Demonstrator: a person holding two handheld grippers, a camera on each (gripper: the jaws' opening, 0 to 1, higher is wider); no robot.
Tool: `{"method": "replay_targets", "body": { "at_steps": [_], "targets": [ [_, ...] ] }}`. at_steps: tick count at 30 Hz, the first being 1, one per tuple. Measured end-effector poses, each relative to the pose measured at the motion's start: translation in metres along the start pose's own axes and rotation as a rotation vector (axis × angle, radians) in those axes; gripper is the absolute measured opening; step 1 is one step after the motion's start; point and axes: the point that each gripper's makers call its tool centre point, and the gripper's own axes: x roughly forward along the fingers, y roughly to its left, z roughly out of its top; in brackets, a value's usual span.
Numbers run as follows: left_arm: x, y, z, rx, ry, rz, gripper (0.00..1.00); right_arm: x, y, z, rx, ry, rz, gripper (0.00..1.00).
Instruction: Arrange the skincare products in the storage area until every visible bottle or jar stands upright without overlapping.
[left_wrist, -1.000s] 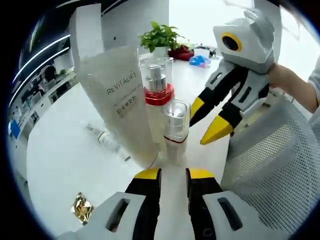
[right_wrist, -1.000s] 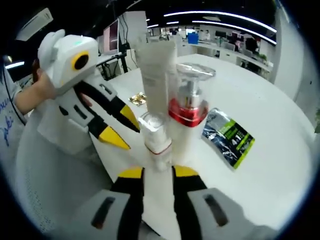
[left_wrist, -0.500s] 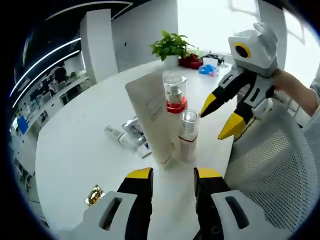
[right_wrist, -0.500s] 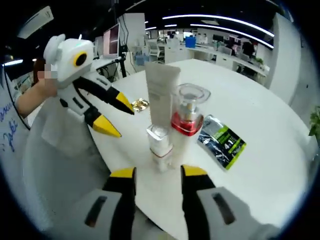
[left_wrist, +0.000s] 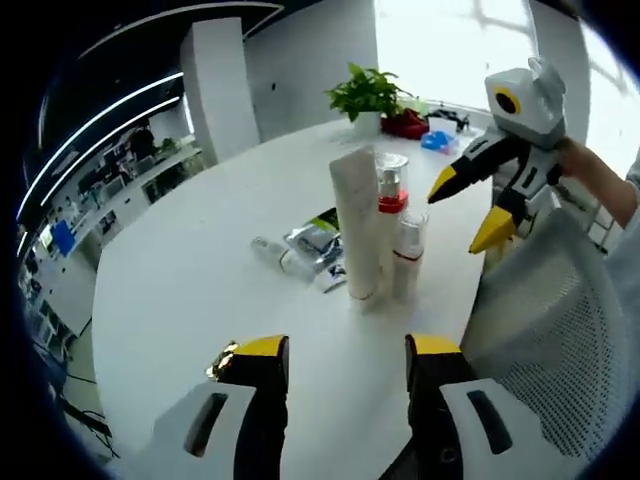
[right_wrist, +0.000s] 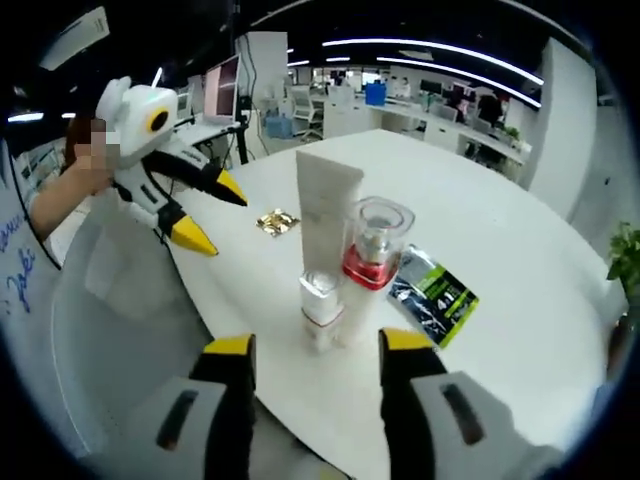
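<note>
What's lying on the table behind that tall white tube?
In the left gripper view, behind the tall white tube lie a silvery sachet and a small bottle on its side. The tube covers part of the sachet, so anything further behind cannot be told.

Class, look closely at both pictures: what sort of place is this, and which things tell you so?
Probably an open-plan office: rows of desks with monitors under long ceiling light strips, plus a potted plant on the big white table.

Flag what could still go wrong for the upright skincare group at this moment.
The tube, pump bottle and small bottle stand tightly clustered near the table edge; one knock could topple all three. A small bottle and sachets lie flat beside them, so reaching in risks bumping the cluster.
</note>
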Motion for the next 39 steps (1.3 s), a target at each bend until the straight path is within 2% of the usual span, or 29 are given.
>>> {"method": "replay_targets", "body": {
  "at_steps": [14, 17, 19, 25, 31, 33, 39],
  "targets": [
    [-0.033, 0.017, -0.004, -0.046, -0.023, 0.065, 0.68, -0.009, 0.001, 0.005, 0.002, -0.026, -0.033, 0.74],
    [-0.037, 0.02, -0.008, -0.049, -0.013, 0.075, 0.76, -0.011, 0.0, 0.005, 0.001, -0.025, -0.04, 0.78],
    [-0.039, 0.022, -0.011, -0.044, -0.006, 0.085, 0.77, -0.012, 0.0, 0.005, 0.006, -0.027, -0.038, 0.81],
    [-0.044, 0.023, -0.018, -0.081, 0.013, 0.088, 0.89, -0.013, -0.003, 0.005, 0.0, -0.017, -0.046, 0.9],
    [-0.047, 0.022, -0.022, -0.077, 0.032, 0.087, 0.94, -0.014, -0.003, 0.005, -0.038, 0.002, -0.053, 0.98],
    [-0.047, 0.024, -0.022, -0.092, 0.029, 0.103, 0.97, -0.014, -0.002, 0.005, -0.038, 0.005, -0.047, 0.99],
    [-0.048, 0.025, -0.025, -0.09, 0.045, 0.097, 0.97, -0.012, -0.001, 0.007, -0.041, -0.002, -0.041, 1.0]
  ]
}}
